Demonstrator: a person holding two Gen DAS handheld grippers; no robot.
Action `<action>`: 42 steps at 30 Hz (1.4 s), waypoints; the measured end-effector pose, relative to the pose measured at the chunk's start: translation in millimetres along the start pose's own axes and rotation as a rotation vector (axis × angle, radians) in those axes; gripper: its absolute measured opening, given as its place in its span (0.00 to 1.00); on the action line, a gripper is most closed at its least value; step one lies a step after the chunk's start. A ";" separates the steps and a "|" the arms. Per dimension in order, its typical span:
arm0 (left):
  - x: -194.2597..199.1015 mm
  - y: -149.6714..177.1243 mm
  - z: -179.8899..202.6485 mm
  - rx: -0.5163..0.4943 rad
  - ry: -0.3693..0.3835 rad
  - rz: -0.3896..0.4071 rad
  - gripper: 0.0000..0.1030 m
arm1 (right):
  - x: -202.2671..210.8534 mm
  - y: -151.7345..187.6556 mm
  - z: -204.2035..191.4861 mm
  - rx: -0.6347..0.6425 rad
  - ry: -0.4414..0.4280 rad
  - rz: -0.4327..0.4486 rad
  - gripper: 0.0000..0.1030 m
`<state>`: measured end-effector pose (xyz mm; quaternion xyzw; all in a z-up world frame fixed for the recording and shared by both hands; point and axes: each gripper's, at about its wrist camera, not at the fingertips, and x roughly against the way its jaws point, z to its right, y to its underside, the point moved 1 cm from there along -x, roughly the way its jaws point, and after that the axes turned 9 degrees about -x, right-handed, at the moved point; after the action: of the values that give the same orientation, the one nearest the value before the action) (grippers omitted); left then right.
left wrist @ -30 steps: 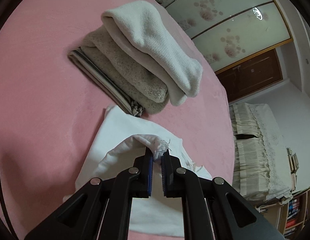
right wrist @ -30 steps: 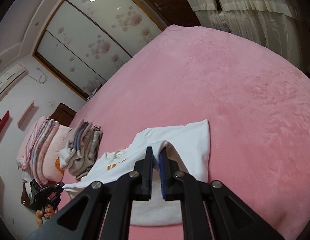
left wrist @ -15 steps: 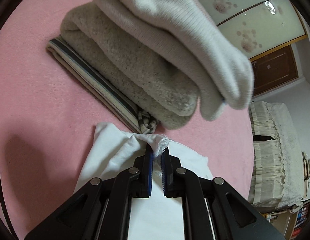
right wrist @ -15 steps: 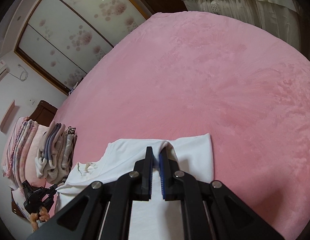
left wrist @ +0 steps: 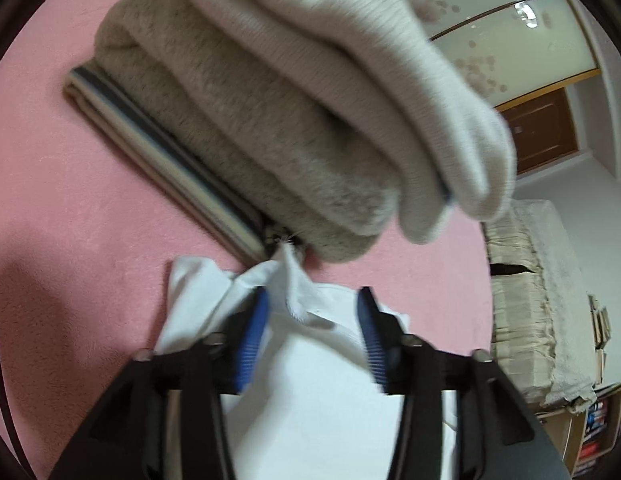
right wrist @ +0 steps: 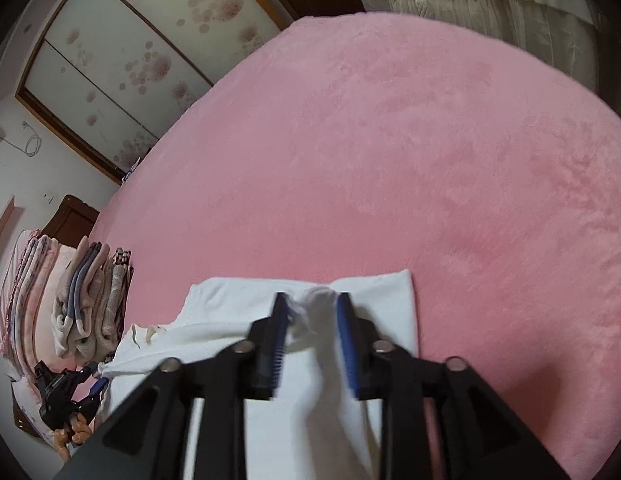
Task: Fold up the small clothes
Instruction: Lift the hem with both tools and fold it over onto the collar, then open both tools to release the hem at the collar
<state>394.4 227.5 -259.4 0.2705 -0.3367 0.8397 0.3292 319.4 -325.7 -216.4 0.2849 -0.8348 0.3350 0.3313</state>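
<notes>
Both tongs, left and right, are spread over the white shirt on the pink bed, beside a stack.

shirt lying flat on the bed | pile of folded clothes sitting on the bed just behind the shirt's left end | stacked blankets sitting behind the pile

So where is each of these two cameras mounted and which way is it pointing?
Left wrist: on the left gripper, facing along its open fingers at the white garment and the stack of folded clothes.
Right wrist: on the right gripper, open, facing across the pink bed.
Shared: garment, stack, bed.
</notes>
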 end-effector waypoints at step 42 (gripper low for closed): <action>-36.1 4.4 36.7 -0.499 -0.283 -0.108 0.43 | -45.3 -1.5 -18.9 0.192 0.227 0.028 0.00</action>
<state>422.7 184.4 -262.5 0.3133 -0.5605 0.6660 0.3796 355.2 -301.0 -239.0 0.2638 -0.7601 0.4478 0.3900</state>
